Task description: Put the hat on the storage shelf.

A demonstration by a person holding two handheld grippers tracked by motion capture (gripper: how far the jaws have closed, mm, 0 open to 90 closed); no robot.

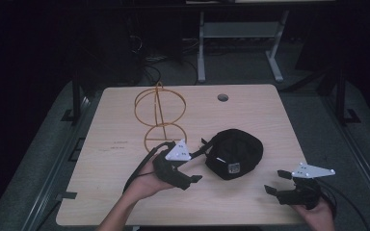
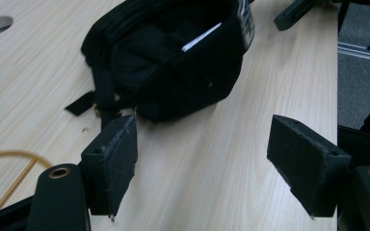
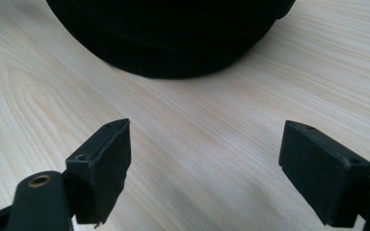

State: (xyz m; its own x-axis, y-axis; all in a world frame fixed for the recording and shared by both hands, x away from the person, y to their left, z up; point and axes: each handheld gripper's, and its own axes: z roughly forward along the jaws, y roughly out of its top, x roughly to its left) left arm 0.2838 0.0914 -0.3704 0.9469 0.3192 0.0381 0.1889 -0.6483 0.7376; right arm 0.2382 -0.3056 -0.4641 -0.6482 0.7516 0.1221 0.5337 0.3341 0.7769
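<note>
Cap (image 1: pixel 233 153), high view: black, soft, lying near the middle of the table (image 1: pixel 125 202), just right of a gold wire stand (image 1: pixel 160 118); left gripper (image 1: pixel 196 166) beside its strap, right gripper (image 1: pixel 277 181) well apart, likely flanking for a two-sided lift.
Left gripper view: cap (image 2: pixel 173 62) open side up, white label inside; jaws spread, grasping nothing.
Right gripper view: cap (image 3: pixel 173 38) ahead; jaws released, empty.
</note>
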